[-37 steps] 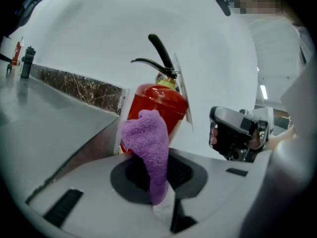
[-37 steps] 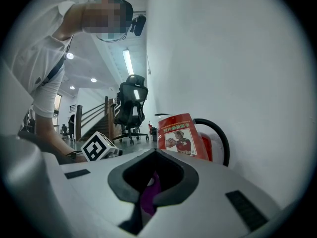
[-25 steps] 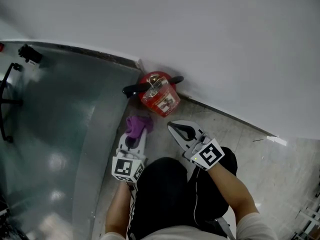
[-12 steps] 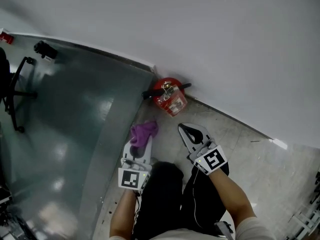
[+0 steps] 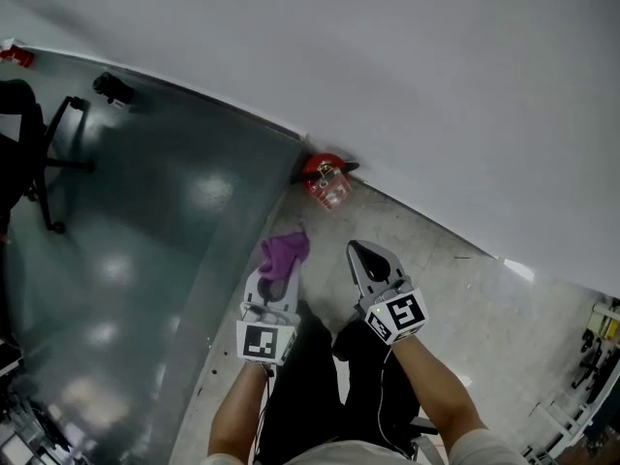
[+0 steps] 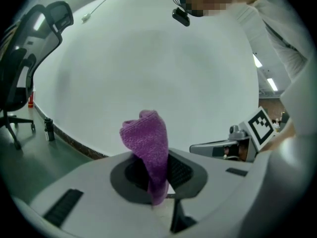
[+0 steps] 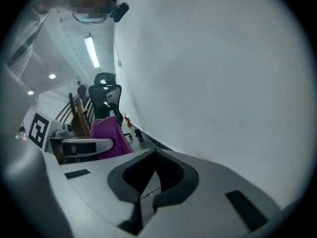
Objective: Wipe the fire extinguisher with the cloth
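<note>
Cloth [image 6: 146,138], purple and bunched, sticks up from between the jaws of the left gripper [image 6: 159,183], which are closed on its lower end. In the head view that gripper [image 5: 276,277] sits at lower centre, and the cloth [image 5: 283,251] flops forward over its tip. The right gripper [image 5: 371,260] is just beside it, to the right. Its jaws are brought together to a point, and the right gripper view [image 7: 148,176] shows nothing between them.

The fire extinguisher [image 5: 326,178] stands on the floor [image 5: 455,289] at upper centre of the head view, against the foot of the white wall [image 5: 436,85]. It is red with a black handle, and well apart from both grippers. It stands where the dark glossy flooring meets the pale speckled part. A black office chair [image 5: 34,148] is at the upper left. The person's dark trousers [image 5: 320,386] fill the bottom centre.
</note>
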`<state>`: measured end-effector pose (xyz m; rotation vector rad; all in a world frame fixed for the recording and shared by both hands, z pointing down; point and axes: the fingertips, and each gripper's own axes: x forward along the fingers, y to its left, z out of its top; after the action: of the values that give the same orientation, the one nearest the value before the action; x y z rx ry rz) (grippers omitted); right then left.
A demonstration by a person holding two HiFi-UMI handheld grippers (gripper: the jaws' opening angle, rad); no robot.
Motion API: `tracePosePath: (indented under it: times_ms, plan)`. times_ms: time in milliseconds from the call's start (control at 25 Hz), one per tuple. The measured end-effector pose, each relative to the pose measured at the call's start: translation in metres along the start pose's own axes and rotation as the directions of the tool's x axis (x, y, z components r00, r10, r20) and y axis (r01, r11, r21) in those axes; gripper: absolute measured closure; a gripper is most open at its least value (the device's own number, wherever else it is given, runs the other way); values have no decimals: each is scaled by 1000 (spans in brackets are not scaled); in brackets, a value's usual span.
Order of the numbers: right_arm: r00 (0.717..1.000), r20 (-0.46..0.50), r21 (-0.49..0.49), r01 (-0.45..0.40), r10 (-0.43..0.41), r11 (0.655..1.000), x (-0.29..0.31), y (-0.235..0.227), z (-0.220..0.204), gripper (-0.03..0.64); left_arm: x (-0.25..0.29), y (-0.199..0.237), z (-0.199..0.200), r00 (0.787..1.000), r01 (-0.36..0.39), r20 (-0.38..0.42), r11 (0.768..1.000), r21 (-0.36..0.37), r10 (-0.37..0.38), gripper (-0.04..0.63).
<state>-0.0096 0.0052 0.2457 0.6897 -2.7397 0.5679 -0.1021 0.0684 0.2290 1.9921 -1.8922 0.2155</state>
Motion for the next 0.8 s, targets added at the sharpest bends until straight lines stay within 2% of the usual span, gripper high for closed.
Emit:
tracePosePath:
  times_ms: [280,480,640,800]
  plan:
    - [999,-45,18,14,-13,1000,-75,70,109,604,-72,-53,127,1000,-4,1,999,-46,4,545]
    - [998,-57,6,32,-32,999,-116,113,172,604,-123,-74,204,999,-37,23,999,-26,37,545]
    - [998,-43,-14,50,-51,999,-134,133,211,604,-148,-81,246,998,-29,55,999,35,27,545]
    - [997,-5,-24,82,-82,996,-143,150,247,604,-166,-77,285,996,-39,88,998,56,34,545]
